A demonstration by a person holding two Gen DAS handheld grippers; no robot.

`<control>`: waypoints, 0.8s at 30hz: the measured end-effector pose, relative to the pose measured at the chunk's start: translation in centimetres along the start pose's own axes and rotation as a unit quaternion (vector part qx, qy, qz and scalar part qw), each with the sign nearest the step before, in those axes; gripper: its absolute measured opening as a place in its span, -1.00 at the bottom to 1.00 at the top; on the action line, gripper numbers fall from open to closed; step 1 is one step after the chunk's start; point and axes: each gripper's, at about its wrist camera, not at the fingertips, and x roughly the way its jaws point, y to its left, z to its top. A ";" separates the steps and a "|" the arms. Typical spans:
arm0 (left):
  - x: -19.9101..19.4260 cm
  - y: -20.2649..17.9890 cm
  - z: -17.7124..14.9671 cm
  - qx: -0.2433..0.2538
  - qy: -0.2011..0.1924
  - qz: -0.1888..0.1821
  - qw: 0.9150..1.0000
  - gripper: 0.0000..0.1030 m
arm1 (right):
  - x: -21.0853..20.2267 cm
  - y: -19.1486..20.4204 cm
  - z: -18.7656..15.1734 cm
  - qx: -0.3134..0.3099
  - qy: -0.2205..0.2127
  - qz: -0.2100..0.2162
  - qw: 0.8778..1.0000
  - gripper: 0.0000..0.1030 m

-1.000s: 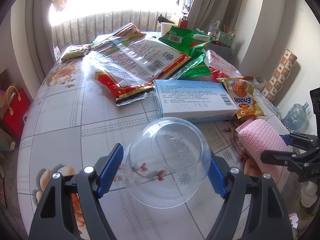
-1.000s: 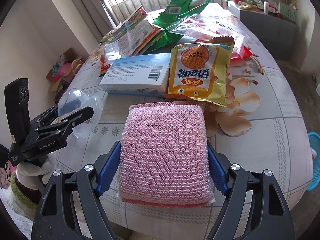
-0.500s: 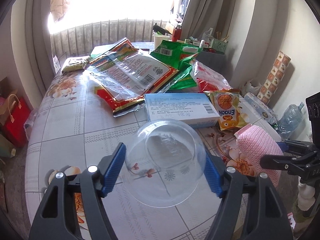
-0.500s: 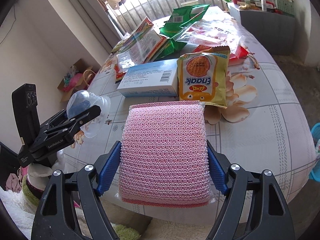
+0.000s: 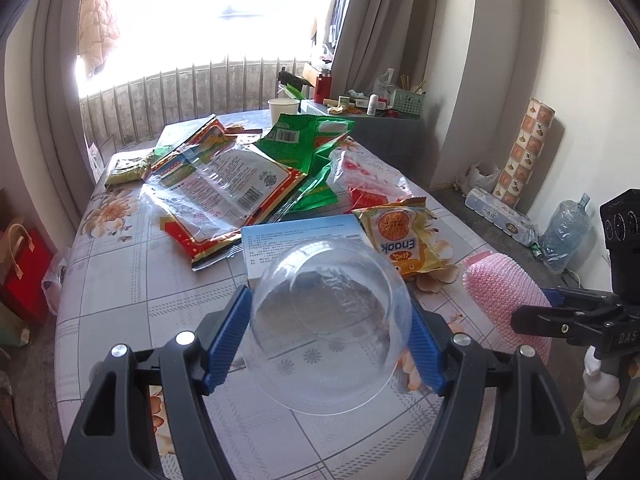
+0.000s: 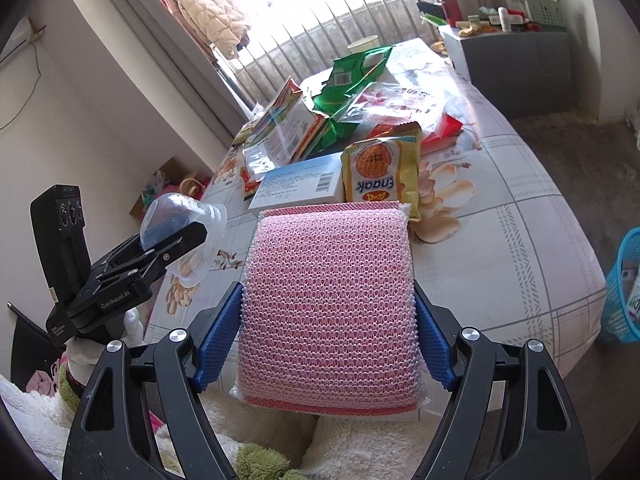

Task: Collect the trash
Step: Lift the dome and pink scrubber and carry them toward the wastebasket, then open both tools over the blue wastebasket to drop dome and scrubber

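In our left gripper [image 5: 328,340] we are clamping a clear dome [image 5: 326,328], in our right gripper [image 6: 328,336] a pink pad [image 6: 330,304], both above the table's [image 6: 520,248] near edge. Next, carrying them to the blue basket [image 6: 624,288].

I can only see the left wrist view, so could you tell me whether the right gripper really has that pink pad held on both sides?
Observer: Yes. In the right wrist view both blue fingers of the right gripper press on the sides of the pink mesh sponge, which fills the gap between them.
Operator: Thank you. Is there a bin anywhere near it?
Observer: A blue mesh basket stands on the floor off the right side of the table, with something already in it.
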 end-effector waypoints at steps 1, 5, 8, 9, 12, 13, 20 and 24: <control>0.0 -0.6 0.4 0.004 -0.002 -0.006 1.000 0.39 | -0.4 -0.3 0.0 0.005 -0.005 0.000 1.000 0.45; 0.3 -3.6 2.5 0.023 -0.006 -0.040 0.999 0.39 | -2.9 -1.9 -0.1 0.029 -0.041 -0.006 0.999 0.45; 0.9 -7.0 4.4 0.053 -0.010 -0.072 0.996 0.39 | -5.9 -4.3 -0.3 0.062 -0.081 -0.013 0.995 0.45; 1.1 -8.4 5.1 0.064 -0.011 -0.084 0.994 0.39 | -7.1 -5.3 -0.4 0.075 -0.096 -0.019 0.992 0.45; 2.7 -12.8 7.2 0.094 -0.001 -0.125 0.988 0.39 | -10.7 -9.2 -1.2 0.126 -0.139 -0.050 0.981 0.45; 3.5 -14.4 7.9 0.102 0.007 -0.140 0.985 0.39 | -11.9 -10.8 -1.7 0.149 -0.152 -0.062 0.975 0.45; 11.5 -27.6 11.7 0.147 0.112 -0.241 0.953 0.39 | -19.4 -22.9 -6.9 0.330 -0.224 -0.152 0.904 0.46; 17.7 -35.8 11.9 0.176 0.182 -0.258 0.933 0.39 | -20.8 -28.6 -9.6 0.400 -0.238 -0.169 0.869 0.46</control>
